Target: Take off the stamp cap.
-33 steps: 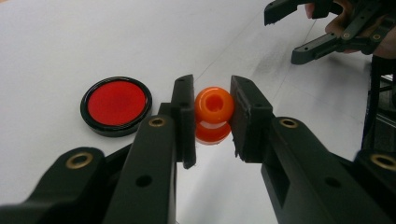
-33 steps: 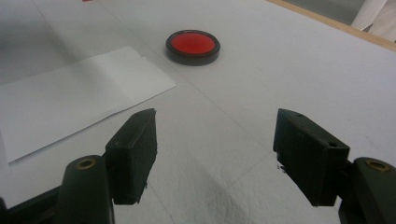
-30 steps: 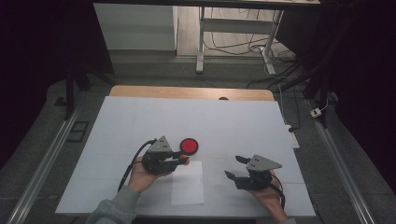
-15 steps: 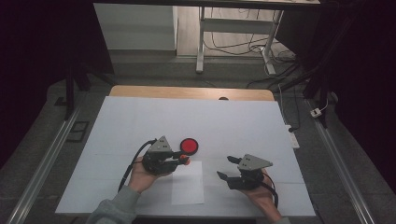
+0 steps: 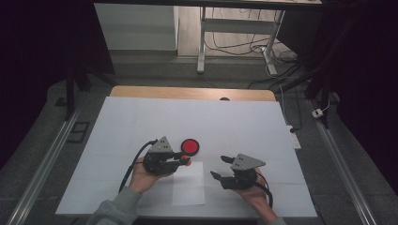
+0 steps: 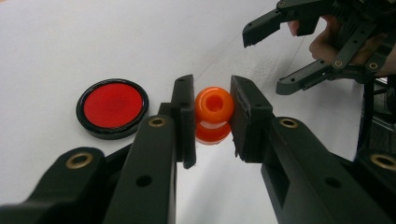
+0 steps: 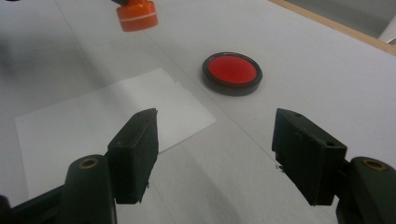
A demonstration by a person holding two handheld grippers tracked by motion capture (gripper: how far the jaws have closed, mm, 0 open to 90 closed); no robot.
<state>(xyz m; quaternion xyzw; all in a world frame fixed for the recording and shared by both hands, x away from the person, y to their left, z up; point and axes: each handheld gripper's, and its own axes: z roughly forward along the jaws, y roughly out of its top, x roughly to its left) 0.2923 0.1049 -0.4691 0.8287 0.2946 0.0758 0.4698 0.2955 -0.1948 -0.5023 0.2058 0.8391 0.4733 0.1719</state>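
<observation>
Orange plastic stamp (image 6: pixel 213 114) sits clamped in the left gripper (image 6: pixel 210 116), above the white paper sheet (image 5: pixel 188 183). Round black-rimmed red ink pad (image 5: pixel 190 146) lies at its one o'clock. Right gripper (image 7: pixel 215 154) gapes wide, its jaws just narrowing slightly, holding nothing.

Your left gripper (image 6: pixel 211 116) clamped an orange stamp (image 6: pixel 213 112) over the white worktop (image 6: pixel 56 51).
Its jaws pressed the stamp's round knob from both sides; a red ink pad (image 6: pixel 112 108) lay just left, your right gripper (image 6: pixel 266 56) gaped beyond.

A small glossy orange stamp (image 6: pixel 214 113) with a rounded, dimpled knob sits clamped between the left gripper's fingers (image 6: pixel 186 119), just above the worktop (image 6: pixel 56 56), beside a red ink pad (image 6: pixel 112 107).
</observation>
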